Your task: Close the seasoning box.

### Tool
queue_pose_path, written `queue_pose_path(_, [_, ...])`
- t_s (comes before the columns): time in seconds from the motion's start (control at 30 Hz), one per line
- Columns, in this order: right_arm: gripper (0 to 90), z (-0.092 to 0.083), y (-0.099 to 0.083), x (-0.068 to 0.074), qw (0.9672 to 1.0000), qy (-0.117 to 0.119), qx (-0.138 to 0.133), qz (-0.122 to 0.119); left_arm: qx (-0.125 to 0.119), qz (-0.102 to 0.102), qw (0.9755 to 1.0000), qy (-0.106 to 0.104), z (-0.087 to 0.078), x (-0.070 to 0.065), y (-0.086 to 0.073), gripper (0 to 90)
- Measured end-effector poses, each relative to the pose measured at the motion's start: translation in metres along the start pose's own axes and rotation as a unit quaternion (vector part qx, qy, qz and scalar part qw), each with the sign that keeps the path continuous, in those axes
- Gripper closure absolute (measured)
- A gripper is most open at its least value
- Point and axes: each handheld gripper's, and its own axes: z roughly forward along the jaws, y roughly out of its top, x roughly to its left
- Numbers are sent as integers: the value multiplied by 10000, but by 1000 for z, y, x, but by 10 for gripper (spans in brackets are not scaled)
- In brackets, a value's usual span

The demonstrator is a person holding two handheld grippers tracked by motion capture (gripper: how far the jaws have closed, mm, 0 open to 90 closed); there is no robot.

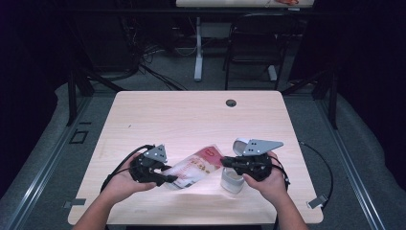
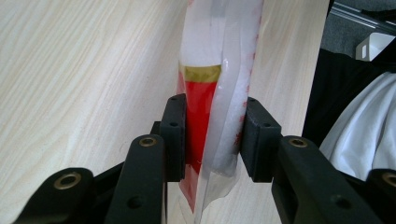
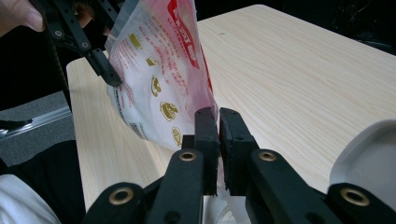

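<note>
A red and white plastic pouch (image 1: 198, 165) with gold print hangs tilted above the front of the wooden table (image 1: 191, 115). My left gripper (image 1: 172, 179) is shut on its lower end; in the left gripper view both pads press the pouch (image 2: 205, 56) flat at the left gripper (image 2: 212, 135). My right gripper (image 1: 224, 160) meets the pouch's upper right corner. In the right gripper view the right gripper (image 3: 218, 126) has its jaws almost together, and the edge of the pouch (image 3: 159, 79) runs into the slit between them. A white jar (image 1: 232, 179) stands under the right gripper.
The white jar's rounded rim (image 3: 369, 158) sits close at the right gripper's right. A cable hole (image 1: 231, 103) lies at the table's far edge. A dark chair (image 1: 253, 43) and a white table leg (image 1: 198, 48) stand beyond. Cables trail from both grippers.
</note>
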Motion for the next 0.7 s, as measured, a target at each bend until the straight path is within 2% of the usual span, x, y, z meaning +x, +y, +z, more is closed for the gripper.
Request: queue_pose_path(0.7, [855,1,-4,-2,10000,4,3,49,72,85,9999,21,-12,-1,8,669])
